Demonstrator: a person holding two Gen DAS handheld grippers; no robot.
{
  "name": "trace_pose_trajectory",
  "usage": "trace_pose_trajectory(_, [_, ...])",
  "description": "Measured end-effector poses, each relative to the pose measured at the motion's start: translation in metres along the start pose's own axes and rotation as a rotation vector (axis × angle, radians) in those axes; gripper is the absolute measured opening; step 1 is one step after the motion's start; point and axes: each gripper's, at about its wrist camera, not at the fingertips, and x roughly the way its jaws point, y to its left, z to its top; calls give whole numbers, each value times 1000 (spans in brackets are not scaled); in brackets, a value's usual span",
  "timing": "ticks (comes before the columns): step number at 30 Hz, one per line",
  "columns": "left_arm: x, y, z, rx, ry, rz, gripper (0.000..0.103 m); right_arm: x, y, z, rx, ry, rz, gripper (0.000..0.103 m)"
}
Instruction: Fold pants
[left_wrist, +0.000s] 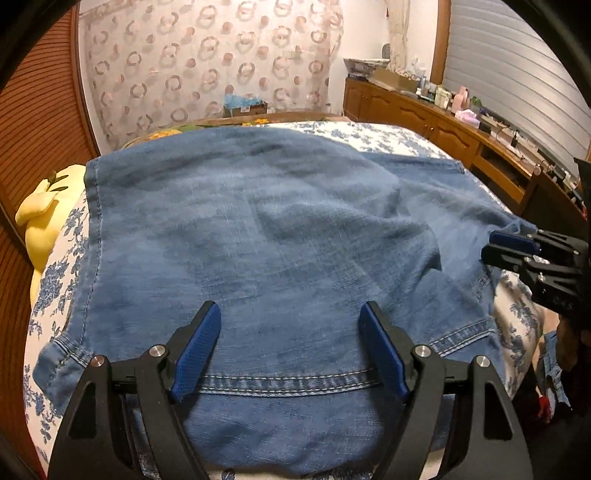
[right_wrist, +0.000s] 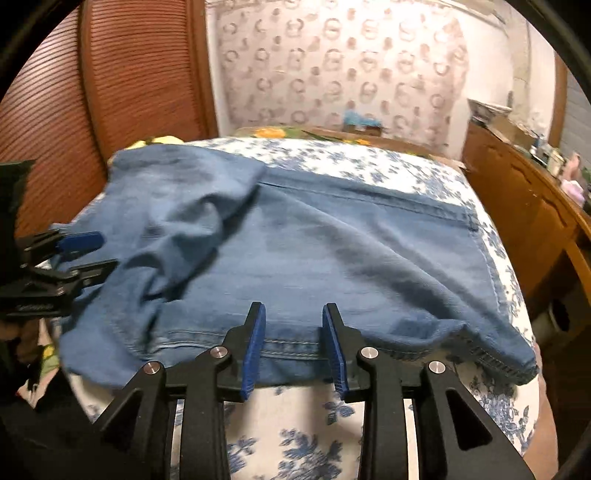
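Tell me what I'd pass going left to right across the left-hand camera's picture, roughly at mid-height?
Brown slatted wall panel → yellow pillow → flowered bedsheet → blue denim pants → the other gripper, reaching in from the right edge. The wooden cabinet sits higher up, behind the bed.

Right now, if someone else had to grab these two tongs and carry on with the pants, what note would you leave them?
Left tongs: open, holding nothing, poised over the near stitched hem of the pants.
Right tongs: open too, fingers either side of the near hem, not clamped.
Pants: blue denim, spread on the floral bedsheet, one layer already lying over another, with wrinkles at the left side in the right view.
Done: apparently a first fold.
Left: probably grip the near hem with both and fold again, then smooth.
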Motion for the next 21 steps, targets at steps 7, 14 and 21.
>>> trace_pose_trajectory(7, [3,-6,-2,8,7,18,82,16,3,-5,11,22,-18,36])
trace_pose_trajectory(14, [3,-9,-4,16,-14,36,83,0,-7,-8,19,26,-18,37])
trace_pose_trajectory(21, [2,-9,-6,15,-14,46,83,-42,-48,-17,65,-18,-89,37])
